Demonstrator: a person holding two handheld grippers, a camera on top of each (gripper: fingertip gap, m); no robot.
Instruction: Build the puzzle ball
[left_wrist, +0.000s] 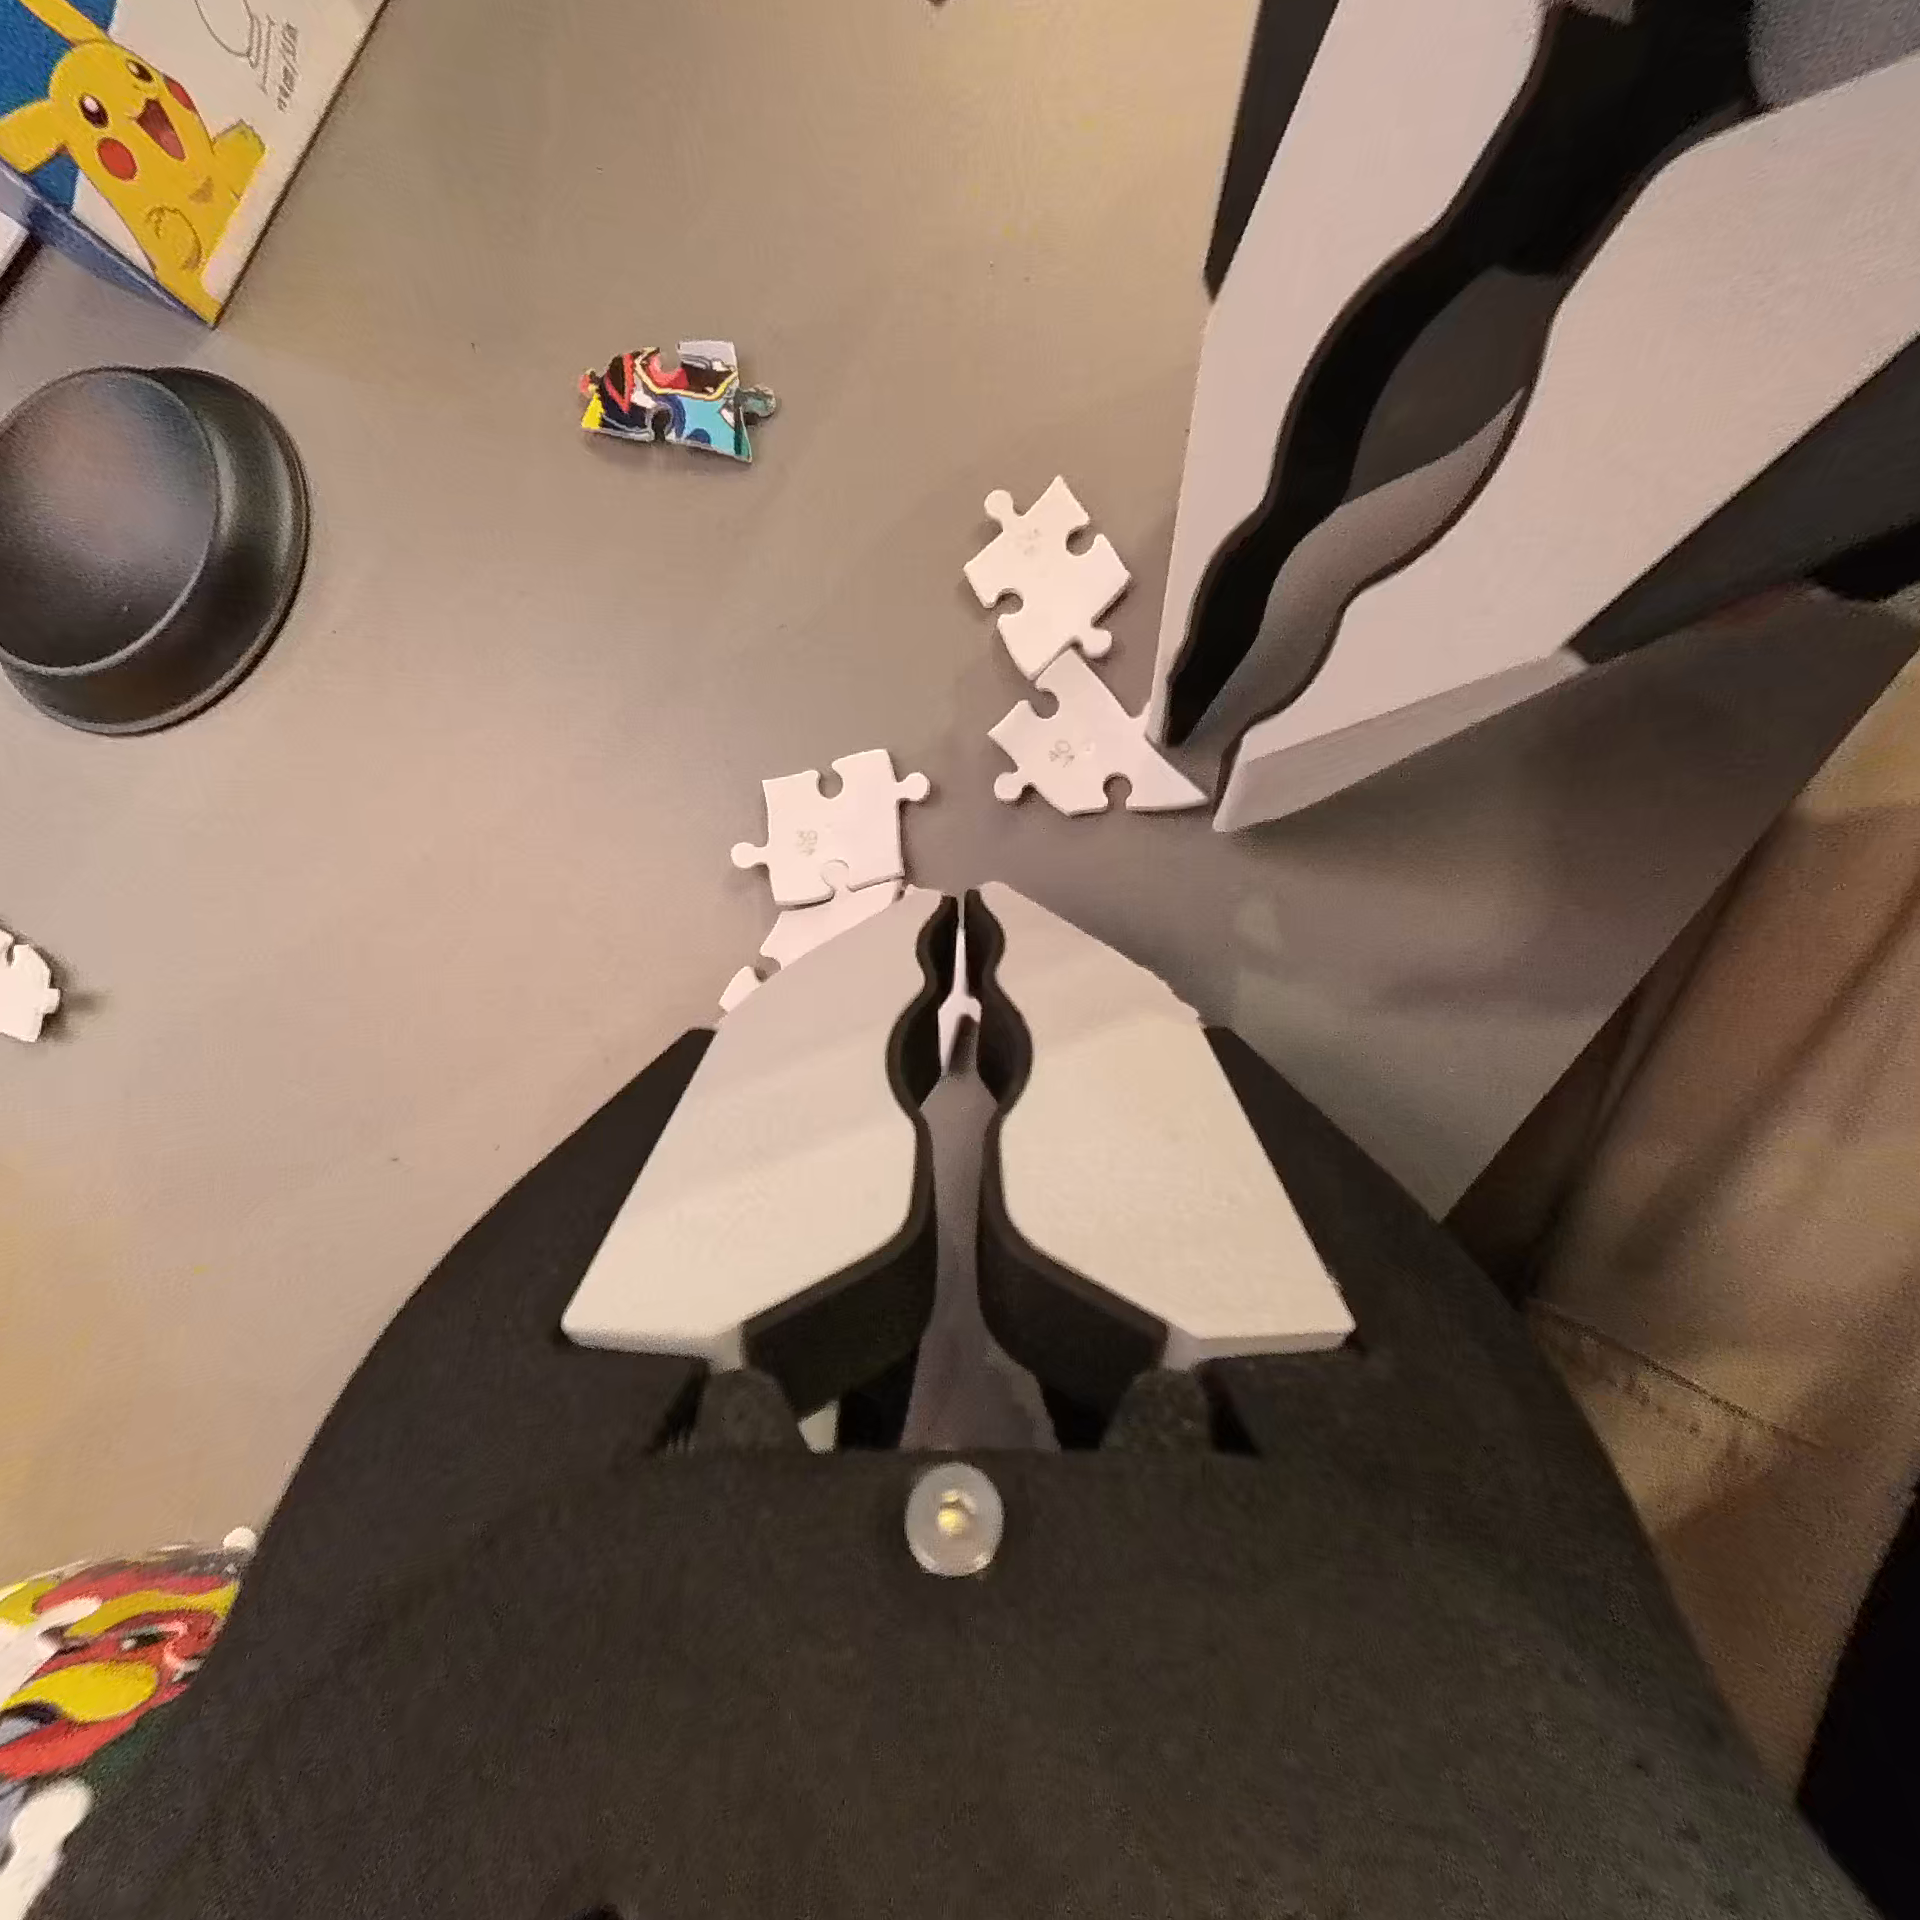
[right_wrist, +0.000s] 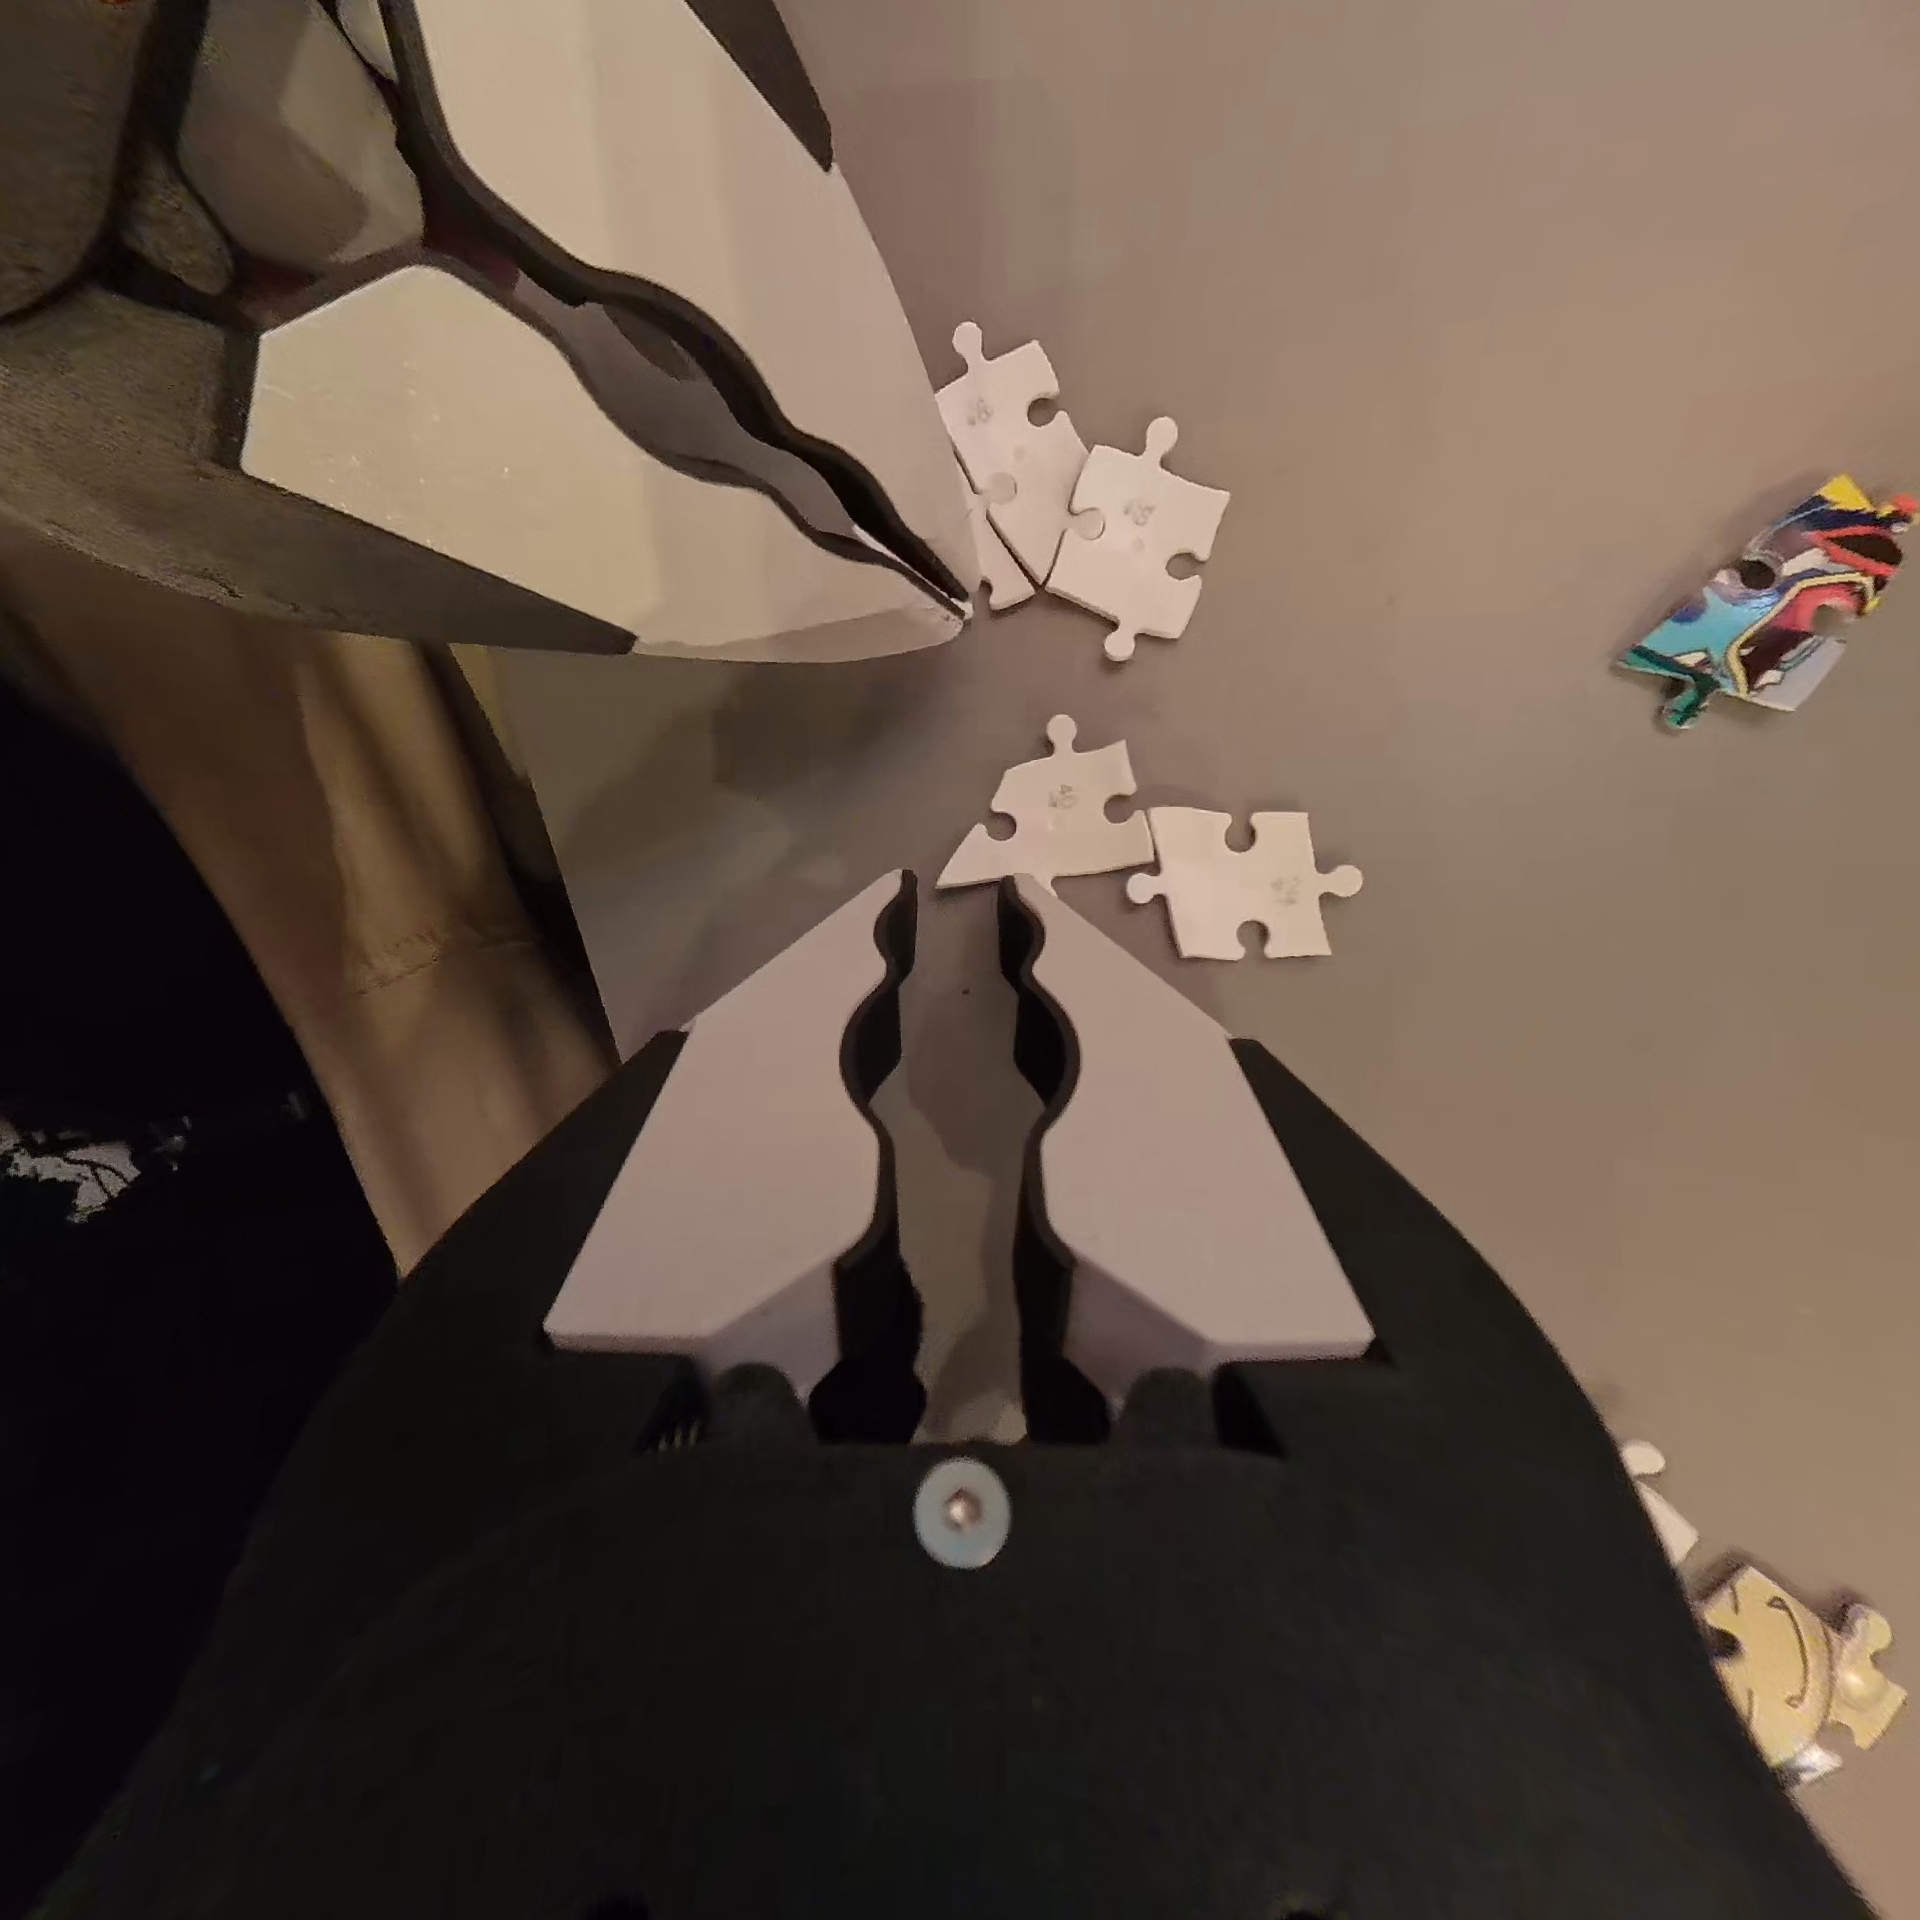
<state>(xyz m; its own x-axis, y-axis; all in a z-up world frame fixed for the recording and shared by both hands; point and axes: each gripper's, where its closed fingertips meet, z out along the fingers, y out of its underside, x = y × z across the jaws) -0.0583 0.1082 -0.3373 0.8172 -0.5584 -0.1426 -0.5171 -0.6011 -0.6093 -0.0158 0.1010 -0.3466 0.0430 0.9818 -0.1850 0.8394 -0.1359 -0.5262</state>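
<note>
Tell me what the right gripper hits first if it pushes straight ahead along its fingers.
The right gripper, open, points at the white triangular puzzle piece lying face down on the grey table. That piece's lower edge sits just past the fingertips, so it would probably be met first, though depth is unclear and the fingers may touch the table beforehand.

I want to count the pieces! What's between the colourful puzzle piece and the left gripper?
In the left wrist view, only bare grey table separates the colourful piece from the joined white pieces at the left gripper.
</note>
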